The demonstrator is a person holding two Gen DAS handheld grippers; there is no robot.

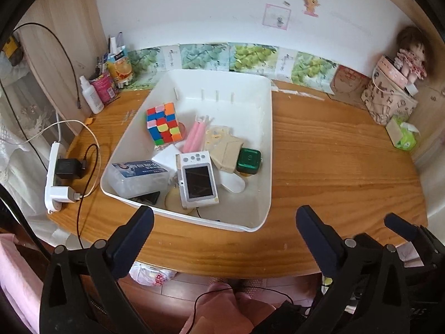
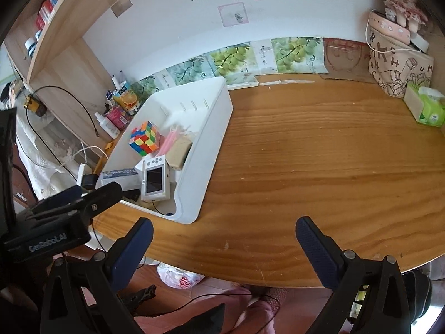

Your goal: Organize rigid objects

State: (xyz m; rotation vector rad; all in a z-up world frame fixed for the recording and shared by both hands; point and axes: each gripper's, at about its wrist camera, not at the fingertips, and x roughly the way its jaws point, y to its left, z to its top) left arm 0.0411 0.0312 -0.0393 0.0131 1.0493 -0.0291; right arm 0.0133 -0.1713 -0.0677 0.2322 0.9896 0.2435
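Here, a white bin [image 1: 265, 150] is seen on the wooden table [image 1: 333, 167], just ahead of the left gripper [image 1: 225, 222] and ahead and to the left of the right gripper [image 2: 224, 232]. Inside it, a colour cube [image 1: 163, 122] is set toward the far left. Pink candles [image 1: 194, 135] lie beside the cube, and a tan box [image 1: 228, 150] lies just right of them. A green cube [image 1: 249, 161] is touching the tan box on its right. Nearest the left gripper, a white camera [image 1: 198, 179] lies screen up, with a clear case [image 1: 139, 176] to its left. A white oval piece [image 1: 233, 185] is partly tucked under the camera's right side.

Both grippers are spread wide, and nothing is held between their dark blue pads [image 1: 133, 233]. The left gripper is held over the table's near edge, at the bin's near wall. The right gripper is held over bare table to the right of the bin.

Left of the bin, a power strip [image 1: 57, 183] with plugs and cords is seen at the table's edge. Farther off to the left, a spray bottle [image 1: 90, 94] and some packets [image 1: 119, 68] are gathered by the wall. To the far right, a patterned bag [image 2: 400, 66] with a doll [image 2: 403, 8] on it is set in the corner, and a green tissue pack [image 2: 425, 105] lies beside it.
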